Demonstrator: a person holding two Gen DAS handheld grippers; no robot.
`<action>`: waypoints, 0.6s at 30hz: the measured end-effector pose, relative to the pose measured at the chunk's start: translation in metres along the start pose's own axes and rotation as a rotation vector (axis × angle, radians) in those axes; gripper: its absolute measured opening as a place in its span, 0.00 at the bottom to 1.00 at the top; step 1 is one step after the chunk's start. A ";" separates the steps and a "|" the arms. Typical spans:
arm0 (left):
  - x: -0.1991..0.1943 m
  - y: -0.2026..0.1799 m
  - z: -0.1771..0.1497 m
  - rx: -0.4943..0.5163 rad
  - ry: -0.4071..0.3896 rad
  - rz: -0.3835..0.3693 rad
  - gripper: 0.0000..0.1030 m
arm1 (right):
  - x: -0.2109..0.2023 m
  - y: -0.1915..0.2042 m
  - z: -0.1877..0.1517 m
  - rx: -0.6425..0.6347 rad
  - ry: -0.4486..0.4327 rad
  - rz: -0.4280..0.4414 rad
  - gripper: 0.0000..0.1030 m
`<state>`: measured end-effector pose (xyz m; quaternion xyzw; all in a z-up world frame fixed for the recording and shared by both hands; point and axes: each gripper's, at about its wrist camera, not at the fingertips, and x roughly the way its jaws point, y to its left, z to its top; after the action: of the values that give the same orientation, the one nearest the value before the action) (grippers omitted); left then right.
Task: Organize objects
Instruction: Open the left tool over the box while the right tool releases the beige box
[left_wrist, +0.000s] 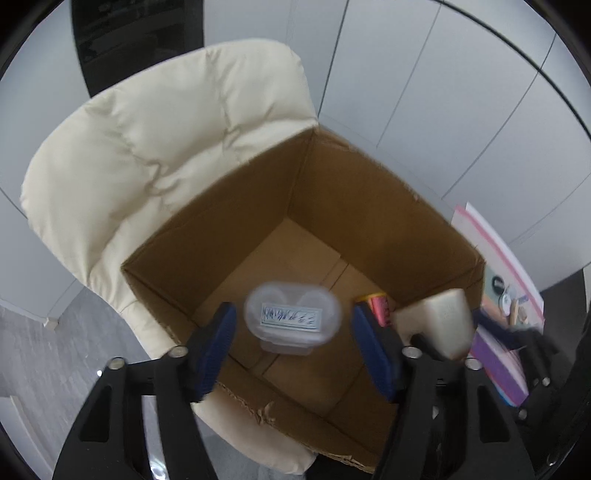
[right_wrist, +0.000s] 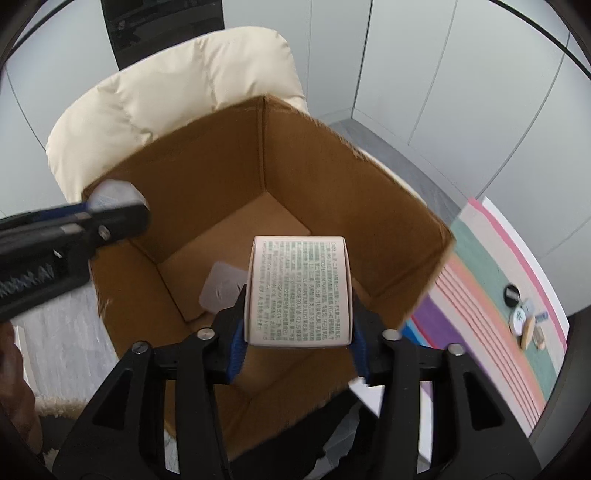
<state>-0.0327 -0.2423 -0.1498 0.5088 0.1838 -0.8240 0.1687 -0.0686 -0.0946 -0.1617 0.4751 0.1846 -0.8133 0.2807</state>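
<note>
- Grey panelled walls; one cream padded chair (left_wrist: 155, 155) bears one open cardboard box (left_wrist: 369, 206); a striped mat (right_wrist: 491, 295) lies to the right.
- Left gripper (left_wrist: 291, 347): jaws apart, pads clear of one clear plastic container (left_wrist: 291, 317) between them, above the box; its label shows blue writing, unreadable.
- Right gripper (right_wrist: 299, 325): jaws flank one pale printed carton (right_wrist: 299, 291); whether the pads press it, I cannot tell. Dense small print, unreadable.
- One pink item (left_wrist: 380, 308) lies in the box.

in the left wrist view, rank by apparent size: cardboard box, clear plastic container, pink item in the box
1. cardboard box
2. clear plastic container, though it sits nearer the camera
3. pink item, partly hidden
</note>
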 end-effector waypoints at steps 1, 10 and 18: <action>0.001 0.001 0.000 -0.004 -0.002 -0.009 0.78 | 0.002 0.000 0.002 0.003 -0.004 -0.019 0.91; 0.004 0.009 -0.005 -0.034 -0.004 -0.020 0.87 | 0.007 -0.019 -0.002 0.097 -0.009 0.045 0.96; -0.001 0.009 -0.005 -0.023 -0.012 -0.012 0.87 | 0.000 -0.026 -0.005 0.116 -0.018 0.030 0.96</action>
<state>-0.0246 -0.2480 -0.1523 0.5009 0.1951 -0.8258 0.1705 -0.0816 -0.0717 -0.1635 0.4860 0.1276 -0.8226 0.2663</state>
